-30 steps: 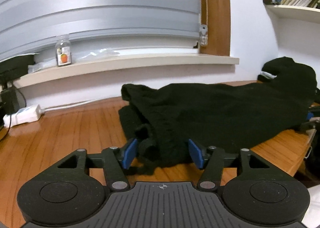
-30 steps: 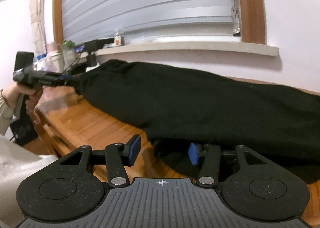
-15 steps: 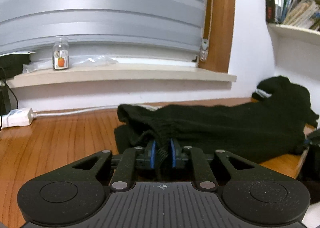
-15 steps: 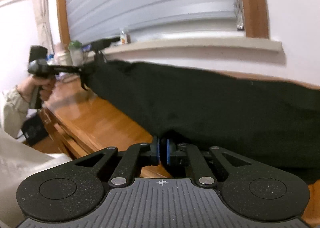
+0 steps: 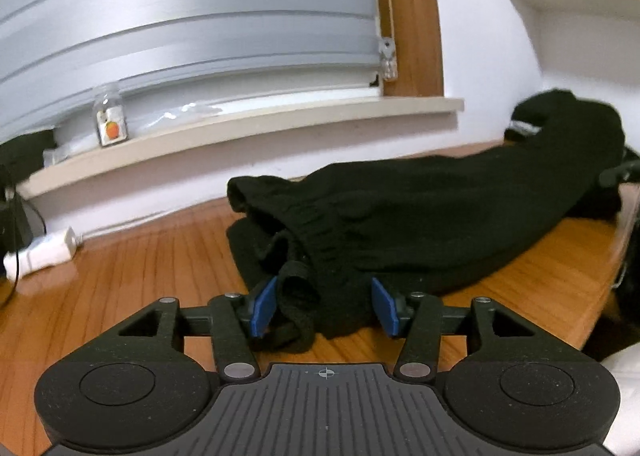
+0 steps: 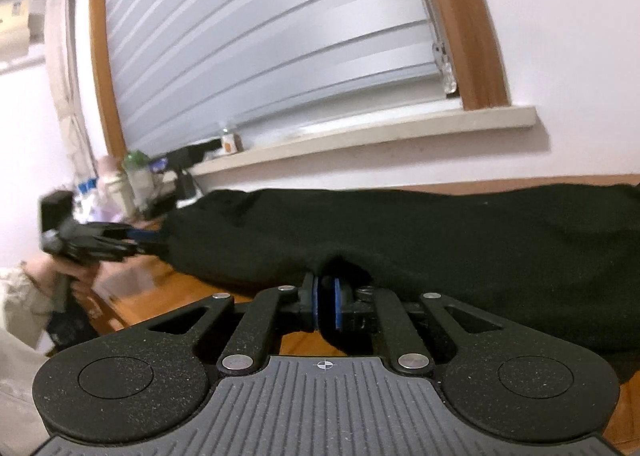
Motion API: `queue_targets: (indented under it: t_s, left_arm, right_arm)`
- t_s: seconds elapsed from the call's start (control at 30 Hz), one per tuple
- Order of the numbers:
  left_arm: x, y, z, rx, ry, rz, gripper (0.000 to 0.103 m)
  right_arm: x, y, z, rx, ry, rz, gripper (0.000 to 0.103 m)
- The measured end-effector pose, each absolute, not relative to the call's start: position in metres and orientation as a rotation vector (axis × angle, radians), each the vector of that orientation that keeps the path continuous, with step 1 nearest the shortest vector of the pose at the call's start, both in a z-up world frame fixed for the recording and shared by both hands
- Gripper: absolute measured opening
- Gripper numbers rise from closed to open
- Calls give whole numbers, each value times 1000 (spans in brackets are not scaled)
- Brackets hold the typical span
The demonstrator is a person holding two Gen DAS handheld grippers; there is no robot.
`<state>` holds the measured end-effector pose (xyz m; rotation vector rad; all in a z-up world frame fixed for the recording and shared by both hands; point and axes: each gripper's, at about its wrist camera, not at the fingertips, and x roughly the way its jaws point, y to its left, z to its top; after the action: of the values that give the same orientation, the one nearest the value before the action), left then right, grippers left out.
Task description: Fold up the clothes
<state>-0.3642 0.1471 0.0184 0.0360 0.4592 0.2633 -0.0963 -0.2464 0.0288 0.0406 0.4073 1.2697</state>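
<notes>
Left wrist view: black trousers lay lengthwise across the wooden desk, waistband end nearest the camera. The left gripper had clamped the waistband half a second before; its jaws had just been opening and stood spread, bunched fabric between the blue pads but not pressed. Judged: grip released here, or being reset. A small jar stood on the windowsill.

Right wrist view: the right gripper, open a second before, was pressed together, pinching the near edge of the trousers and raising a small peak. Judged: only this end is held for the fold.
</notes>
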Motion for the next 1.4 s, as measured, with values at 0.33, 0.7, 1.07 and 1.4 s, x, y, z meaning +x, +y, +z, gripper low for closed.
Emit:
queue_targets:
  t_s: [0.33,0.7,1.07,1.4]
  left_arm:
    - [-396,154,43,17,496,179,12]
    - [-409,187,57,-104,408,238,72]
    - [-300,252,49,-303,464,177,34]
    - [-293,259,51,-315,410,305,20]
  right_arm:
    - [-112,-248,26,-168,510,1391,7]
    - [-112,-275,58,-286,485,1299,29]
    - [-91,-260,48,-304,411,1166,36]
    - [-57,-234,26,-271,411,1035,37]
